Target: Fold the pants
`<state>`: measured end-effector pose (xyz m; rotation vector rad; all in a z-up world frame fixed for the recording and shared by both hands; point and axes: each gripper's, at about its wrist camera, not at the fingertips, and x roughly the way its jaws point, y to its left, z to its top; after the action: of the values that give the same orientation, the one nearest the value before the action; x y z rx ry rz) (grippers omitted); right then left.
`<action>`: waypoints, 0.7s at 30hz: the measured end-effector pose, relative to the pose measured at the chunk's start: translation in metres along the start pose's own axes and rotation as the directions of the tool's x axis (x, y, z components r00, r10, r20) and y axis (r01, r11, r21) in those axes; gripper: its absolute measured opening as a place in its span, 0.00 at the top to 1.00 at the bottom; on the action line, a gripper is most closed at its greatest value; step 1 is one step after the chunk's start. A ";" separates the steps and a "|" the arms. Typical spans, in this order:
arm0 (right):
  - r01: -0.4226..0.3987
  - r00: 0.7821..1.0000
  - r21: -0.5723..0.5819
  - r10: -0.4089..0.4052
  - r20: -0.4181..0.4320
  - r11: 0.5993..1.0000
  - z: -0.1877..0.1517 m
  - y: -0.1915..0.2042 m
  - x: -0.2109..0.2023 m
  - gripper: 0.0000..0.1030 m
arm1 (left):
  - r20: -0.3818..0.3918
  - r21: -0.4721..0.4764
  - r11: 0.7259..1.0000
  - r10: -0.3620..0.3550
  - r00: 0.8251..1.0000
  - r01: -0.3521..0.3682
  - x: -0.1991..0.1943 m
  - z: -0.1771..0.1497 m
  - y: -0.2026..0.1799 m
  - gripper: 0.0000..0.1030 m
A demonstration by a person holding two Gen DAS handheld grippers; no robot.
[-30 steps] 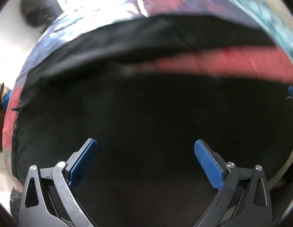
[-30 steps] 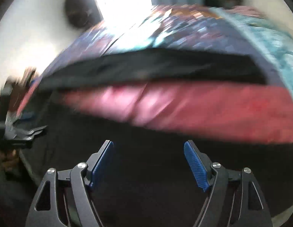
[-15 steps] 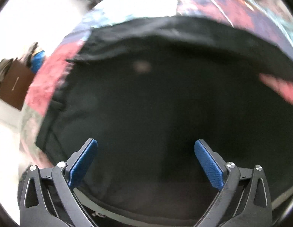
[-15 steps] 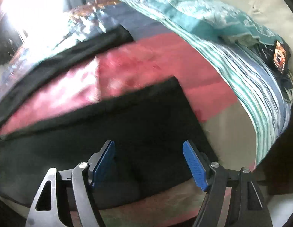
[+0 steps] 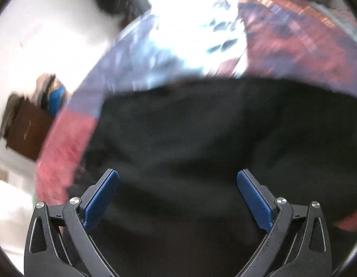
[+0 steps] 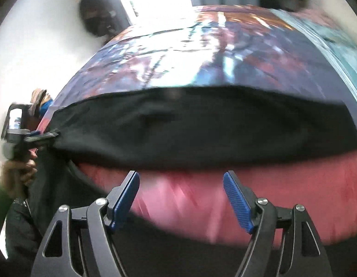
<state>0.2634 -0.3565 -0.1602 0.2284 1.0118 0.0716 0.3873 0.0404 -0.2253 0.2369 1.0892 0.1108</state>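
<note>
Black pants (image 5: 201,138) lie spread on a patterned bedspread (image 5: 293,46). Wide apart above the dark cloth are my left gripper's (image 5: 177,198) blue pads, open, with nothing pressed between them. The right wrist view shows one pant leg (image 6: 190,124) as a black band across the bed, with a pink patch of bedspread (image 6: 282,184) below it. Over that pink patch, with more black cloth below, my right gripper (image 6: 180,198) stands open and holds nothing. At the band's left end, the left gripper (image 6: 33,136) is held by a hand (image 6: 14,175).
Left of the bed's edge stands a brown cabinet (image 5: 26,133) on a pale floor. A dark shape (image 6: 95,11) sits by the bright window at the far end. A teal striped blanket (image 6: 335,53) lies along the bed's right side.
The left gripper has swung left along the pants; the bed's left edge and the cabinet came into view. The right gripper went to the pants' right end, then back left. Both stayed open.
</note>
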 end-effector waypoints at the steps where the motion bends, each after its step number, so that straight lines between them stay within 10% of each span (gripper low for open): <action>1: -0.009 1.000 -0.034 0.009 -0.003 0.999 0.010 0.008 0.010 0.27 | 0.015 -0.046 0.998 -0.045 0.999 0.045 0.007 -0.004 0.005 0.00; 6: 0.002 0.996 -0.116 -0.012 -0.089 0.993 0.053 -0.004 0.078 0.27 | 0.117 -0.119 0.986 -0.099 0.988 0.113 0.008 -0.016 0.016 0.00; 11: 0.113 0.989 -0.068 -0.119 -0.091 0.991 0.072 -0.108 0.100 0.28 | 0.140 -0.120 0.986 -0.096 0.986 0.113 0.006 -0.022 0.015 0.00; 19: 0.536 0.842 0.193 -0.503 -0.196 0.822 0.081 -0.324 0.040 0.20 | 0.156 -0.125 0.985 -0.101 0.983 0.121 0.008 -0.021 0.018 0.00; 21: 0.519 0.855 0.276 -0.487 -0.177 0.809 0.082 -0.351 0.020 0.21 | 0.160 -0.125 0.985 -0.101 0.982 0.122 0.009 -0.022 0.018 0.00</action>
<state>0.3273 -0.7082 -0.2136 0.2410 1.1530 -0.5784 0.3725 0.0624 -0.2380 0.0613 0.9361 0.0639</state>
